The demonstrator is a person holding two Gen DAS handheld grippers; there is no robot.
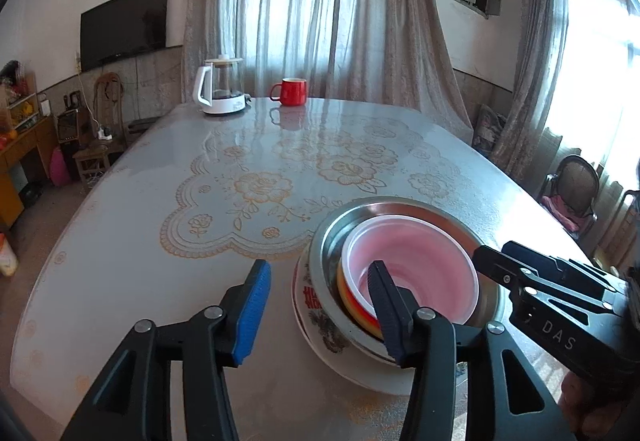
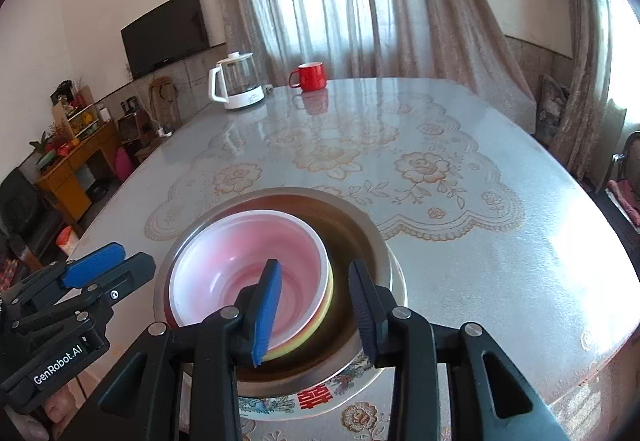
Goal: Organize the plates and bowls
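Note:
A stack of dishes stands near the table's front edge. At the bottom is a white patterned plate [image 1: 320, 341] [image 2: 316, 399]. On it sits a steel bowl [image 1: 384, 211] [image 2: 352, 225] holding nested coloured bowls [image 1: 350, 305] [image 2: 320, 317], with a pink bowl [image 1: 416, 265] [image 2: 240, 253] on top. My left gripper [image 1: 320, 305] [image 2: 120, 261] is open, straddling the stack's left side; its right finger hangs over the pink bowl's rim. My right gripper [image 2: 316, 313] [image 1: 496, 257] is open too. Its blue pad [image 2: 266, 313] is inside the pink bowl, the other finger outside the coloured bowls.
A white-and-glass kettle [image 1: 222, 89] [image 2: 240, 83] and a red mug [image 1: 292, 91] [image 2: 312, 76] stand at the far edge of the glossy floral table [image 1: 160, 221]. A chair [image 1: 576, 185] sits off the right side; cabinets and clutter line the left wall.

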